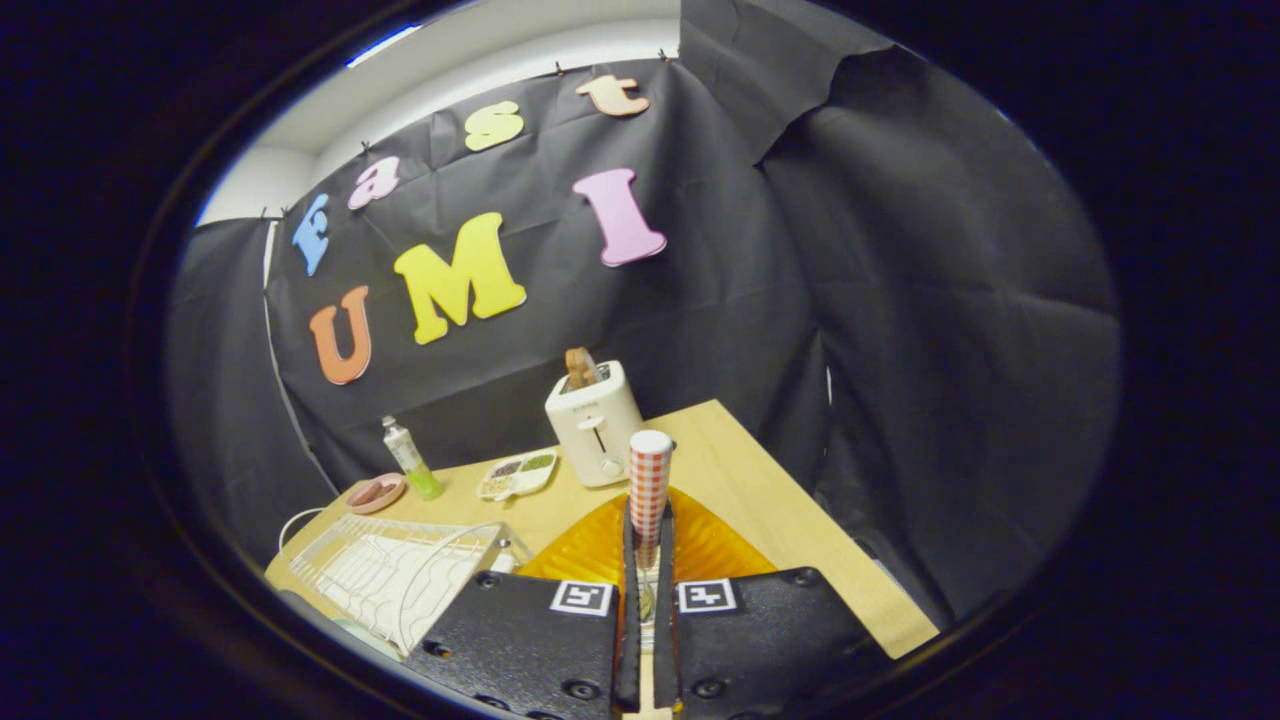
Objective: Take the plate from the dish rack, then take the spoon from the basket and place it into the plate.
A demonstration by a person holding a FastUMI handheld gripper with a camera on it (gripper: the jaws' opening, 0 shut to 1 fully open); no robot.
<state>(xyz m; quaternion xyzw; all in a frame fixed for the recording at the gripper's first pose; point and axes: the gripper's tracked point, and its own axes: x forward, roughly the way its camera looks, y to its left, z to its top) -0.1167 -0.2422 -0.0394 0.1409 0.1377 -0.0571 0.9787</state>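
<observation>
My gripper point(648, 560) pinches the spoon's red-checked handle point(650, 480) upright (bowl hidden). It hangs above the ribbed orange plate point(715, 545), ready for lowering.

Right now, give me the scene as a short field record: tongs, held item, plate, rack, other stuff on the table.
tongs: shut on the spoon, both fingers pressing its handle
held item: spoon with red-and-white checked handle, upright, handle end sticking up beyond the fingertips
plate: orange ribbed plate, on the wooden table, just ahead of and below the fingers
rack: white wire dish rack, beside the plate
other: white toaster beyond the plate; divided snack tray; pink dish; green bottle
</observation>
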